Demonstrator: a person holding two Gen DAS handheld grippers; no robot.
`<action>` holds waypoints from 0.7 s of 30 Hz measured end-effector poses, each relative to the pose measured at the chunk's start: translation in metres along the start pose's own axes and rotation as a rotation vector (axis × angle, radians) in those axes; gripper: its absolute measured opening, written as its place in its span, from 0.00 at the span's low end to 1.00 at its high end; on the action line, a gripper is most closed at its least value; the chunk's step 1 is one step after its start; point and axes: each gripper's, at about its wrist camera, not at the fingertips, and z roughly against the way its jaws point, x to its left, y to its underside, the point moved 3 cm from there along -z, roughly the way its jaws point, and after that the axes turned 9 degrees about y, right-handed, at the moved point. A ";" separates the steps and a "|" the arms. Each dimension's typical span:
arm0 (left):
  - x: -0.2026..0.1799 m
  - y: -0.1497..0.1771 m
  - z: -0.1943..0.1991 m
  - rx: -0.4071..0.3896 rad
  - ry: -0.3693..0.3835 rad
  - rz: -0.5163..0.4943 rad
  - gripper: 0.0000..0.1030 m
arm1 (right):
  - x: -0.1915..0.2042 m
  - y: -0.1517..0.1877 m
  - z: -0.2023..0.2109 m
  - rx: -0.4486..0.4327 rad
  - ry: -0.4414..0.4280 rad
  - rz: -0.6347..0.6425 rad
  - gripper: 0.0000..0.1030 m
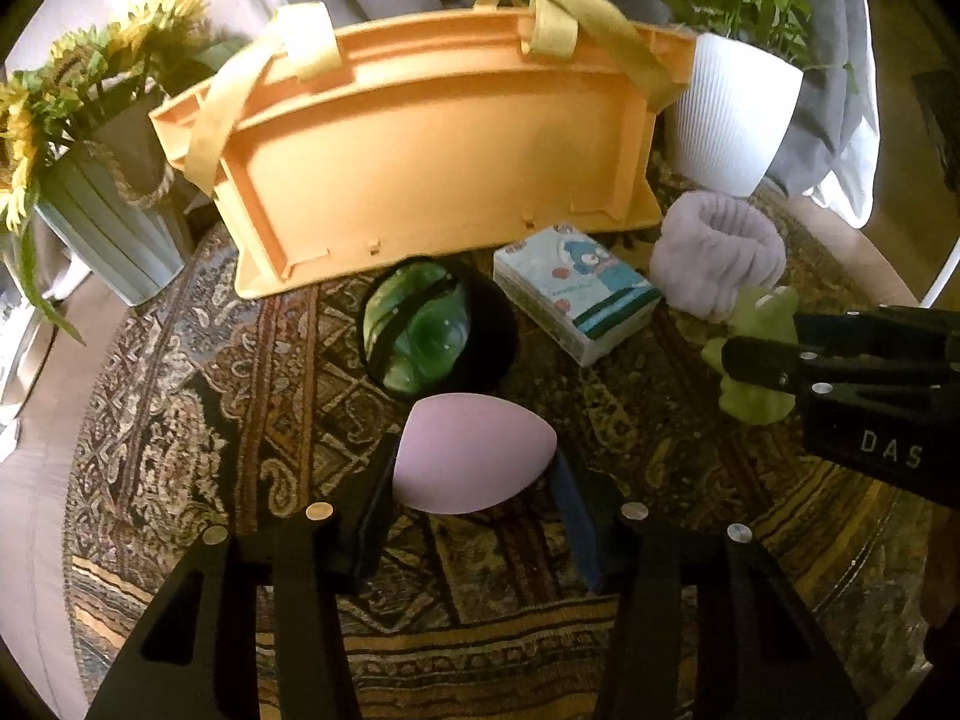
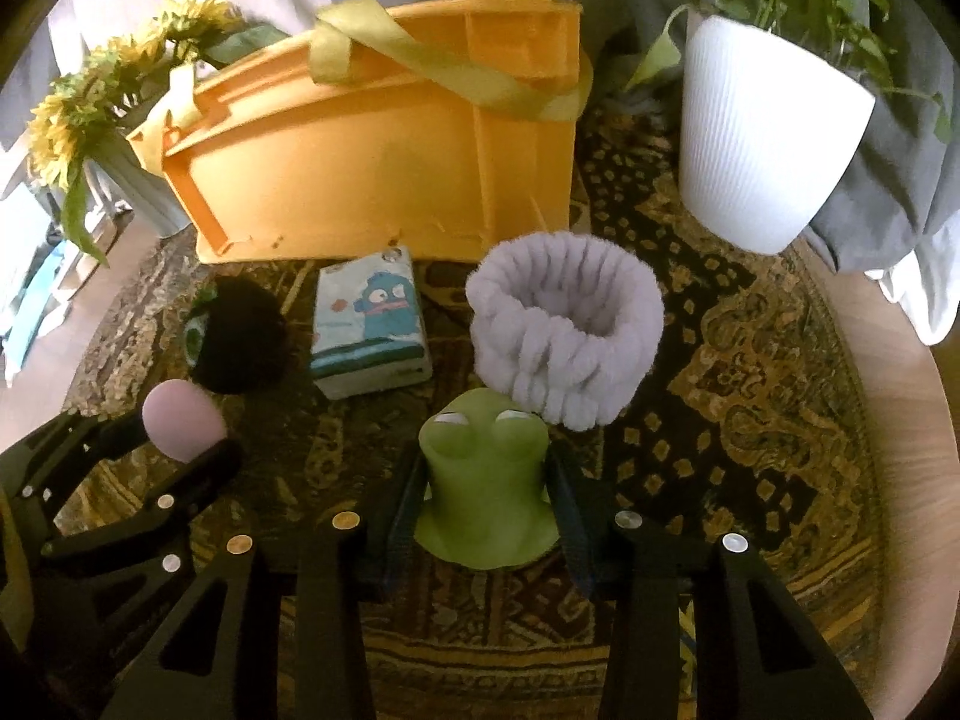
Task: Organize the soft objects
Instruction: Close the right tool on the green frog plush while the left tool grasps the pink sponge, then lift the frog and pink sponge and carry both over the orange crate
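Observation:
My left gripper (image 1: 474,468) is shut on a pink egg-shaped sponge (image 1: 471,459), held above the patterned rug; the sponge also shows in the right wrist view (image 2: 180,420). My right gripper (image 2: 486,474) is shut on a green soft frog toy (image 2: 486,480), also seen in the left wrist view (image 1: 753,354). An orange bin (image 1: 432,168) with yellow straps stands behind. In front of it lie a black-and-green round pouch (image 1: 438,330), a tissue pack (image 1: 576,294) with a blue cartoon figure, and a fluffy lilac headband (image 2: 564,324).
A white ribbed plant pot (image 2: 768,132) stands at the back right. A grey pot of sunflowers (image 1: 102,180) stands at the back left. Everything sits on a round patterned rug (image 1: 198,396) on a wooden table. Grey cloth hangs behind.

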 end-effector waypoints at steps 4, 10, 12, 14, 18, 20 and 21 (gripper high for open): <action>0.001 0.000 0.011 -0.031 -0.002 0.005 0.48 | 0.004 -0.004 0.013 -0.028 -0.007 0.002 0.41; 0.006 -0.009 0.031 -0.085 -0.007 0.024 0.48 | 0.012 -0.014 0.036 -0.088 -0.017 0.015 0.41; 0.007 -0.013 0.039 -0.108 -0.007 0.030 0.48 | 0.014 -0.018 0.044 -0.111 -0.021 0.017 0.41; 0.008 -0.017 0.046 -0.132 -0.008 0.037 0.48 | 0.014 -0.020 0.052 -0.129 -0.025 0.019 0.41; 0.010 -0.023 0.062 -0.175 -0.016 0.039 0.48 | 0.018 -0.025 0.065 -0.167 -0.029 0.018 0.41; 0.011 -0.028 0.069 -0.195 -0.021 0.041 0.48 | 0.020 -0.028 0.071 -0.188 -0.029 0.019 0.41; 0.012 -0.030 0.073 -0.205 -0.021 0.041 0.48 | 0.021 -0.030 0.075 -0.199 -0.031 0.018 0.41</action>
